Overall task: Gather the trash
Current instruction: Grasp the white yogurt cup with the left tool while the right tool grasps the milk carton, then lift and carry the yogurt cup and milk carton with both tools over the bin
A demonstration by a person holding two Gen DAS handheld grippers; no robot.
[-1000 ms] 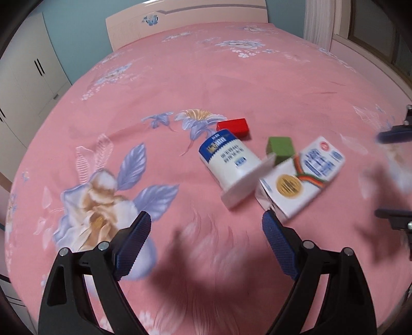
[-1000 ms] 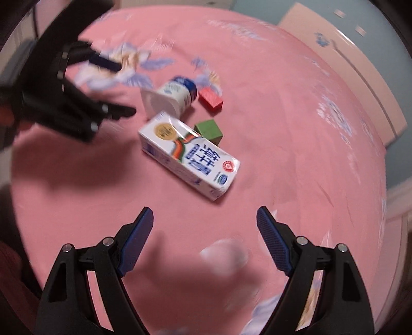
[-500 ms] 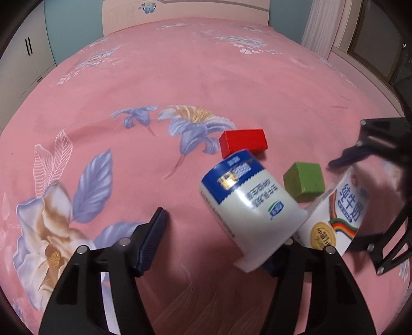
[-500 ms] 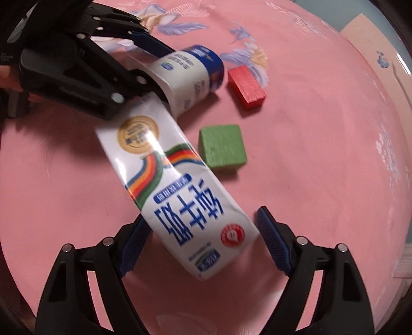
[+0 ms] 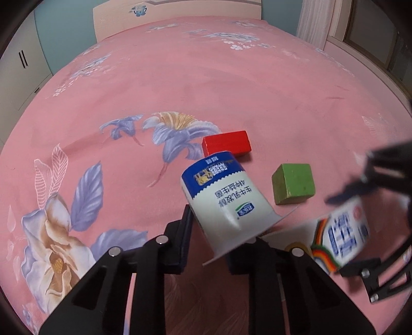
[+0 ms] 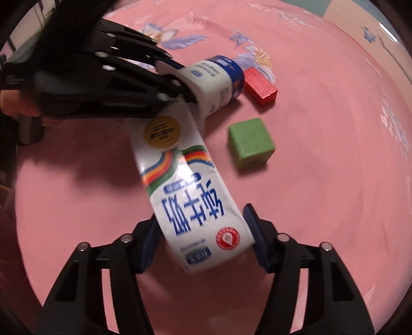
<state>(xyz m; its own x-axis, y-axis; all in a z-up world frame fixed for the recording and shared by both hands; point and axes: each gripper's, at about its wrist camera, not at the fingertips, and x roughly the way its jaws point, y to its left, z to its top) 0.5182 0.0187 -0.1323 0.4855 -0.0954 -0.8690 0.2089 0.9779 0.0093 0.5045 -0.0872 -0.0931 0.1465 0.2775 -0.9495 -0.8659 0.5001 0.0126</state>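
The left gripper (image 5: pixel 219 232) has just been closing and now pinches the wide open end of a white yogurt cup (image 5: pixel 221 198) with a blue band, its jaws narrow against the cup's sides. The cup lies tipped over on the pink flowered bed (image 5: pixel 206 77), blue end pointing toward the headboard (image 5: pixel 177 15).

The right gripper (image 6: pixel 203 237) has likewise just been closing, and its blue pads (image 6: pixel 253 232) sit against both sides of a white milk carton (image 6: pixel 190 190), at the end nearest the camera. The carton's far end, with a gold round seal, reaches under the left gripper's black fingers and touches the cup's rim.

Just beyond the cup's blue end lies a red block (image 5: pixel 226 145), touching or nearly touching it. A green block (image 5: pixel 293 186) sits just beside the carton and near the cup, apart from the red one. All of these lie around the middle of the bed, well away from its edges.
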